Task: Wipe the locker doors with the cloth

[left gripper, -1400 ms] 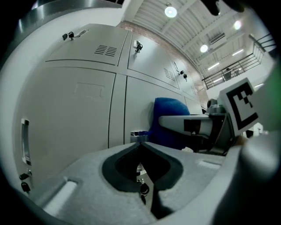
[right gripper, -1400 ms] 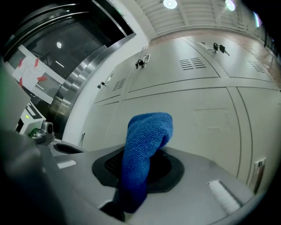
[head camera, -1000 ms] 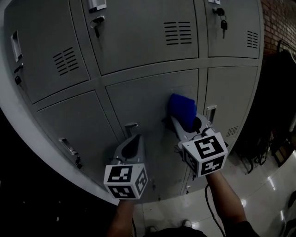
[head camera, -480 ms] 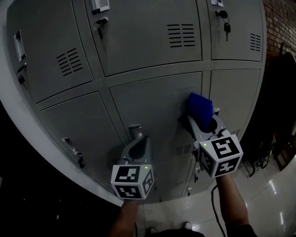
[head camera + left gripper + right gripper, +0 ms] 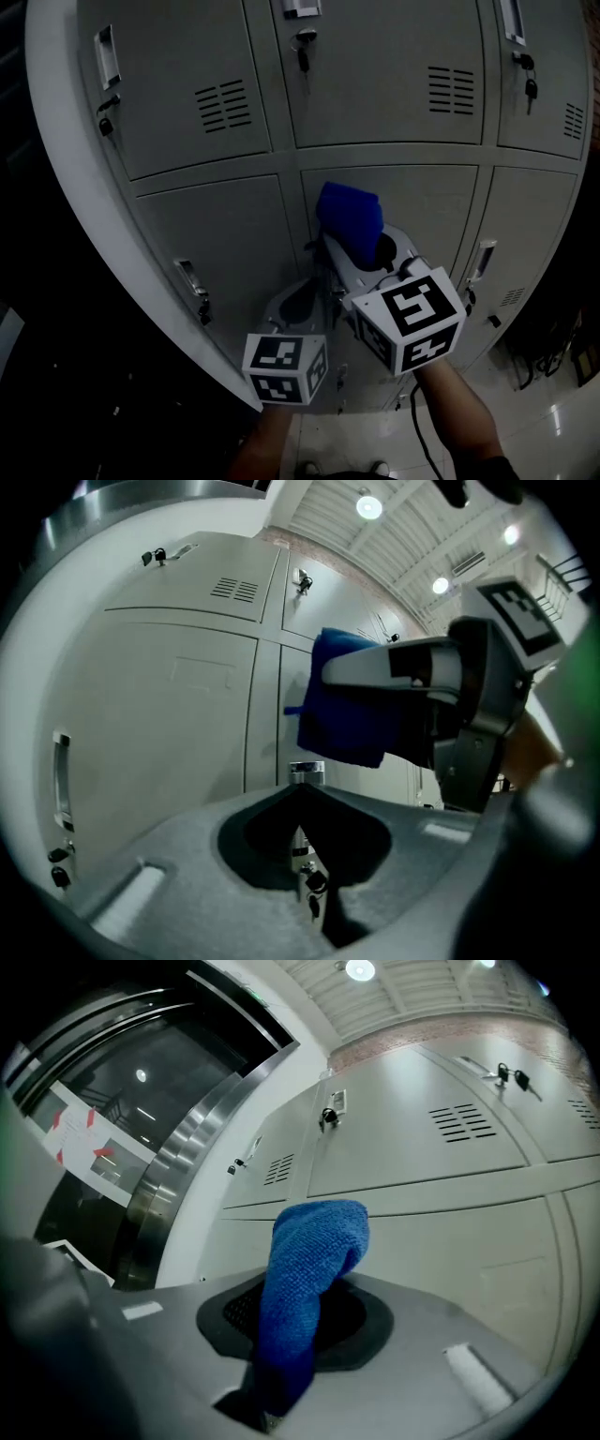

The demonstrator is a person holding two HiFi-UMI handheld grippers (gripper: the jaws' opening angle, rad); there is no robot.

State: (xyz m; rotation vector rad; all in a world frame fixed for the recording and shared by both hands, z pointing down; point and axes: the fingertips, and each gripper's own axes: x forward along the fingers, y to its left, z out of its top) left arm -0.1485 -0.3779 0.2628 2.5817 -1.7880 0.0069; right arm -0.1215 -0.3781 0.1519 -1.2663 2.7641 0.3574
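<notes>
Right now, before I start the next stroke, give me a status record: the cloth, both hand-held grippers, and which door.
cloth: blue, bunched, sticking out of the jaws
right hand-held gripper: shut on cloth, raised toward the lower middle locker door, near its left edge
left hand-held gripper: shut, nothing between the jaws, below and left of the right one
cloth-to-door contact: cannot tell
</notes>
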